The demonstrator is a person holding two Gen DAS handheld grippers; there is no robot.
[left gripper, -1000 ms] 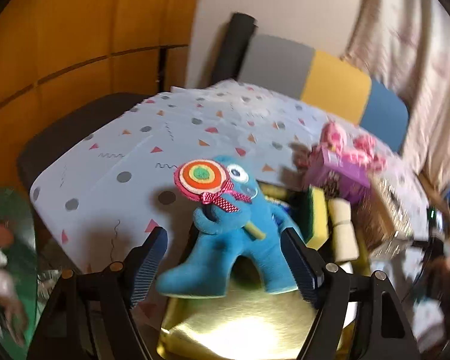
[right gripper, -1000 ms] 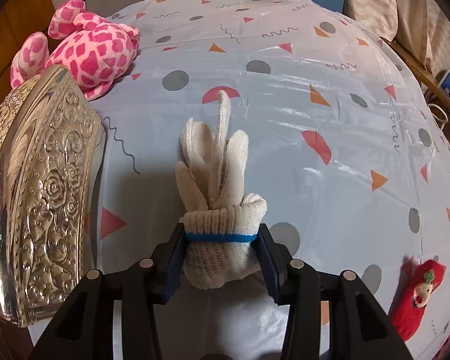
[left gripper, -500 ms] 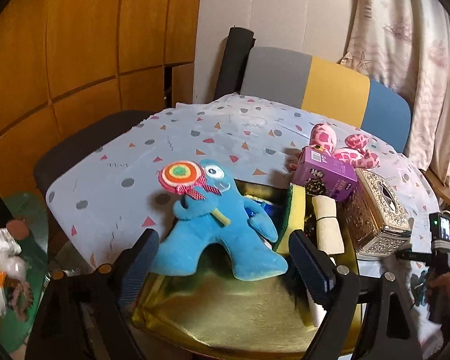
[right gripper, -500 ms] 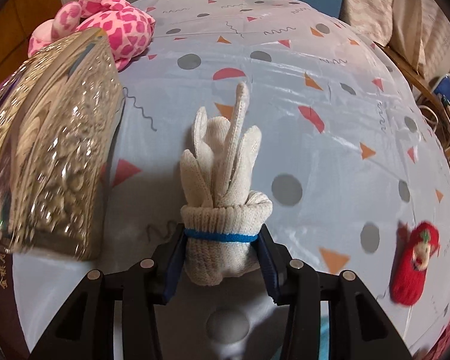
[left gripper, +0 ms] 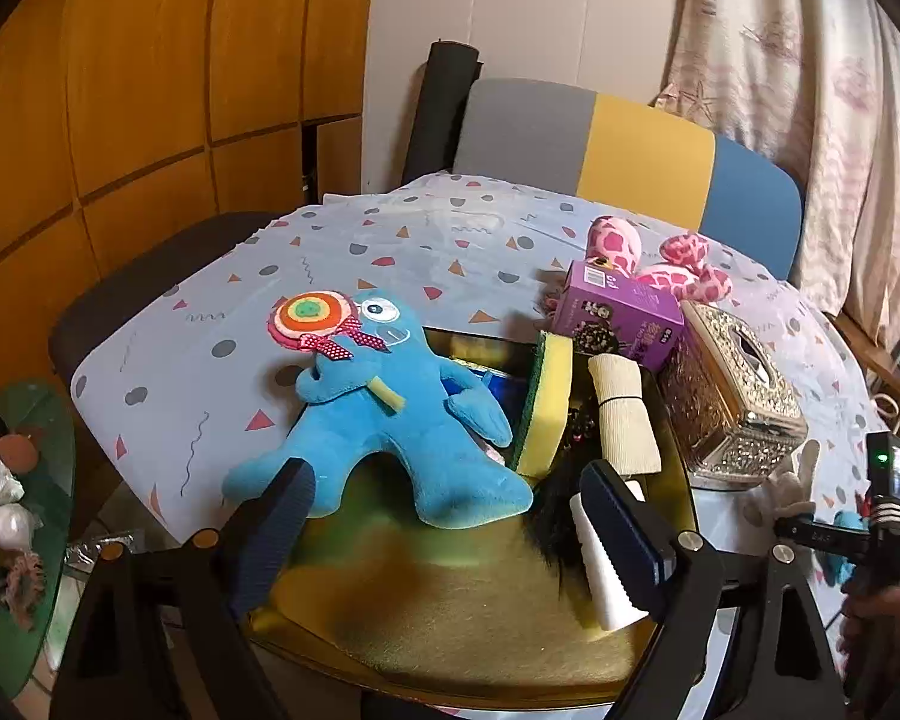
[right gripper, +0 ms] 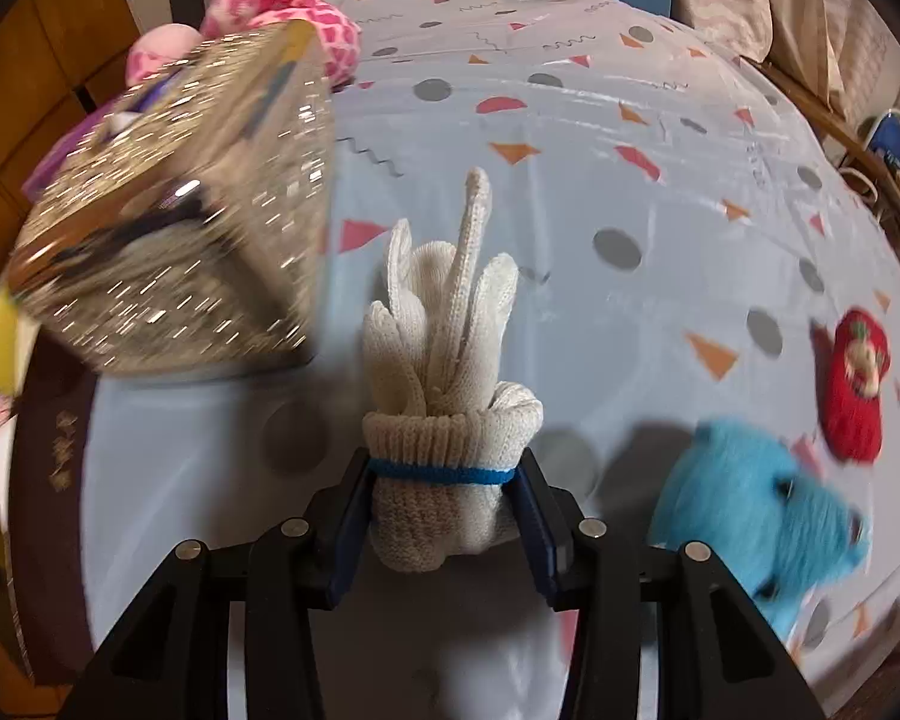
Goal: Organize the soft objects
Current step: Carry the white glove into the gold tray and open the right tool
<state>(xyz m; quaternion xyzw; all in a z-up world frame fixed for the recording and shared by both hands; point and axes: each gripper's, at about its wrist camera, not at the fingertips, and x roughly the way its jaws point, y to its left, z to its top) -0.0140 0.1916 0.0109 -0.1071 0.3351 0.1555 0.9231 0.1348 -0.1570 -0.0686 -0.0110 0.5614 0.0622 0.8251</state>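
A blue plush monster (left gripper: 384, 414) holding a felt lollipop lies across the far left of the gold tray (left gripper: 462, 606). My left gripper (left gripper: 444, 474) hovers just short of its legs; the jaws are opening, and no pad touches the plush. In the tray also sit a yellow sponge (left gripper: 549, 402), a cream cloth roll (left gripper: 624, 414), something black and furry (left gripper: 561, 498) and a white block (left gripper: 600, 570). My right gripper (right gripper: 444, 498) is shut on a rolled white knit glove (right gripper: 444, 372), above the patterned tablecloth (right gripper: 630, 180) beside the ornate metal box (right gripper: 174, 228).
A purple carton (left gripper: 621, 315) and a pink spotted plush (left gripper: 678, 276) stand behind the metal box (left gripper: 732, 396). A small blue plush (right gripper: 756, 510) and a red plush (right gripper: 855, 384) lie on the table at the right. A chair stands behind the table; curtains hang at the right.
My left gripper has drawn back from the blue plush and its jaws have spread wider. My right gripper has carried the glove past the metal box; a small blue plush has come into view.
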